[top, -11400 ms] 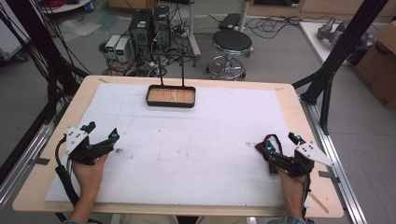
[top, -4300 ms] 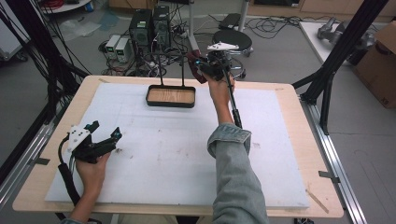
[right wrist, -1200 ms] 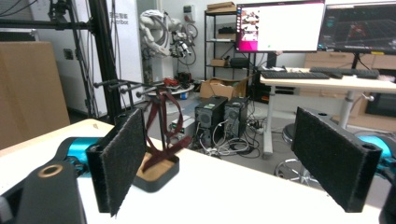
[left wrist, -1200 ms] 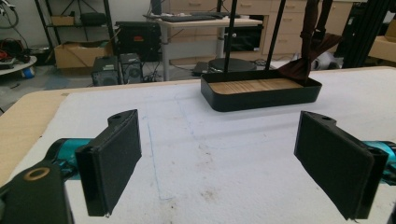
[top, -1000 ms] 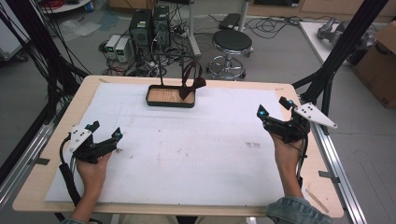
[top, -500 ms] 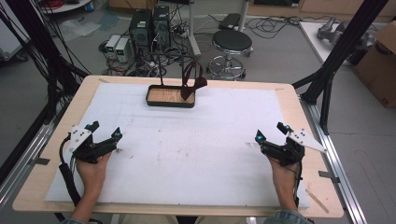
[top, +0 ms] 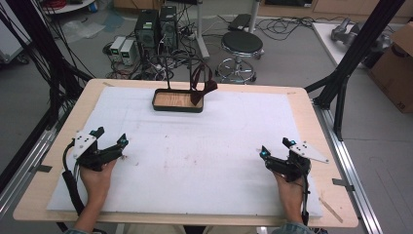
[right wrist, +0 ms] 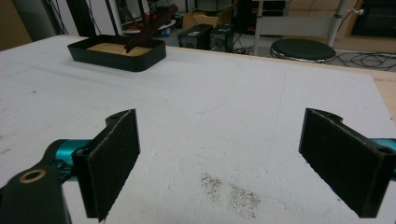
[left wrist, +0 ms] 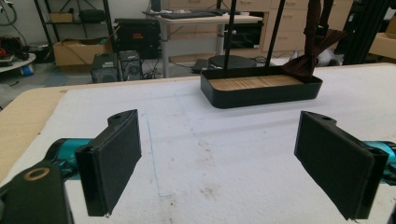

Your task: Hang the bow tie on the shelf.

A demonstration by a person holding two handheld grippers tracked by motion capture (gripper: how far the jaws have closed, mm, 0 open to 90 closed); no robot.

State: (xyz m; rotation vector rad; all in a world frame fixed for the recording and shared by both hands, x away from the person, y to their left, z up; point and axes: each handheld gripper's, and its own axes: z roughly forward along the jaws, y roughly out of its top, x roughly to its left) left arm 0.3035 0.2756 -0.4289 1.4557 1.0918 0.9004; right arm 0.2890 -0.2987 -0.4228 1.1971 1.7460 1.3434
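Note:
A black tray (top: 178, 108) with a wooden floor stands at the far middle of the table. A thin black stand (top: 168, 73) rises from it. A dark brown bow tie (top: 202, 87) hangs from the stand over the tray's right end. My left gripper (top: 111, 136) rests at the near left, open and holding nothing. At the near right my right gripper (top: 274, 146) is open too, nothing in it. In the left gripper view the gripper (left wrist: 219, 163) faces the tray (left wrist: 261, 95) and bow tie (left wrist: 308, 60). In the right gripper view the gripper (right wrist: 219, 163) sees the tray (right wrist: 116, 59) far left.
A white mat (top: 204, 161) with faint brown stains covers the wooden table. Black frame posts (top: 341, 83) stand at the table's right corner and left side. Beyond the far edge are a stool (top: 242, 44) and computer towers (top: 156, 29); a cardboard box (top: 397, 73) sits on the floor at right.
The stand was bare at first; the right gripper reached to it, and the bow tie now hangs there. That gripper has drawn back to the near right. The left has stayed put.

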